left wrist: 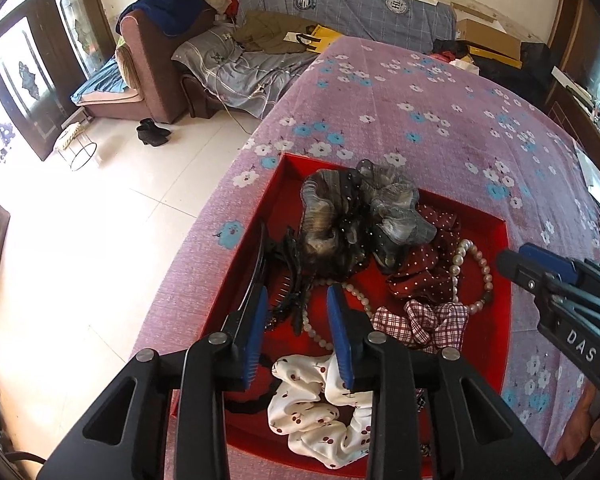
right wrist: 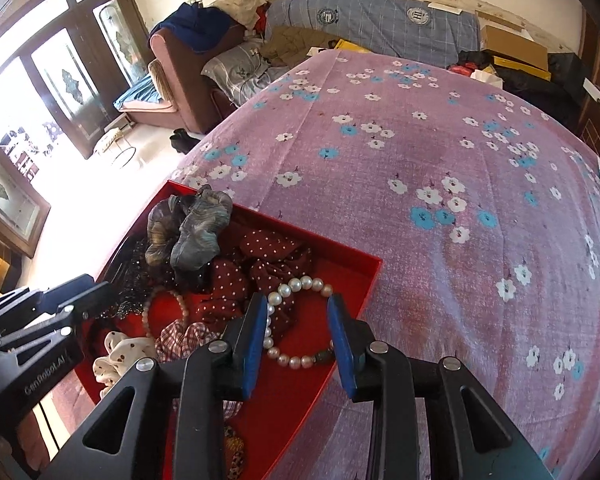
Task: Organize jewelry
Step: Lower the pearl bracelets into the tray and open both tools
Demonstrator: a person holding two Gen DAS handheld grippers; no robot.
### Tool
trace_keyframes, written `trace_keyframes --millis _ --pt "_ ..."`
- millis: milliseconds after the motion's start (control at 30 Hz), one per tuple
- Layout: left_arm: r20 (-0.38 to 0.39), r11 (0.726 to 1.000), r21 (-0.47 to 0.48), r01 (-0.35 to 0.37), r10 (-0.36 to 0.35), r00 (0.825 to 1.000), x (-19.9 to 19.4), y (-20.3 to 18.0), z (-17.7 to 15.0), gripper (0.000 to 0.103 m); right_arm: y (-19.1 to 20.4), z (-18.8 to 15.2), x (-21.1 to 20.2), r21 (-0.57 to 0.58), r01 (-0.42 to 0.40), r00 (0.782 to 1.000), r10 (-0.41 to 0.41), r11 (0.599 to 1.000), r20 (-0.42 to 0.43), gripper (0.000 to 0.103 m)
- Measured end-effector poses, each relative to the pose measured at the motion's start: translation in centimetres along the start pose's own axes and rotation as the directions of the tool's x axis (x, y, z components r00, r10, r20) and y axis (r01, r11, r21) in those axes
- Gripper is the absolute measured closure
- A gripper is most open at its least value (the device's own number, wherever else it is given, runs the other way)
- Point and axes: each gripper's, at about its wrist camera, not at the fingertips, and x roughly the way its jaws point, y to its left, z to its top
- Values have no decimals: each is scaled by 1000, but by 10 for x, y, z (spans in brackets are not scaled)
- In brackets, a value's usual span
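Observation:
A red tray [left wrist: 500, 320] [right wrist: 352, 276] on the flowered purple cloth holds a grey scrunchie [left wrist: 364, 208] [right wrist: 192, 232], a dark red dotted scrunchie [left wrist: 424, 272] [right wrist: 260, 260], a plaid scrunchie [left wrist: 424, 320], a white cherry-print scrunchie [left wrist: 316, 412] [right wrist: 116, 352], a black claw clip [left wrist: 288, 280] and a white pearl bracelet [left wrist: 476, 272] [right wrist: 296, 288]. My left gripper [left wrist: 298, 300] is open and empty above the tray's left part, over the claw clip. My right gripper [right wrist: 296, 308] is open and empty, hovering over the pearl bracelet at the tray's right edge.
The table [right wrist: 440, 200] is covered in purple cloth with white and blue flowers. A sofa [left wrist: 228, 60] piled with clothes stands behind. Cardboard boxes [left wrist: 488, 36] sit at the back right. White tiled floor [left wrist: 80, 240] lies to the left.

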Motion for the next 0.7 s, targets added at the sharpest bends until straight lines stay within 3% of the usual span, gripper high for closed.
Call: trace_keyframes --millis 367,700 --pt "-5 1000 0 -12 12 1000 1 6 2 71 23 6 9 -60 -2 1000 2 998 -2 68" --pt "32 998 -45 -54 55 998 -12 24 1 66 46 1 52 -95 -23 993 12 995 -115 68"
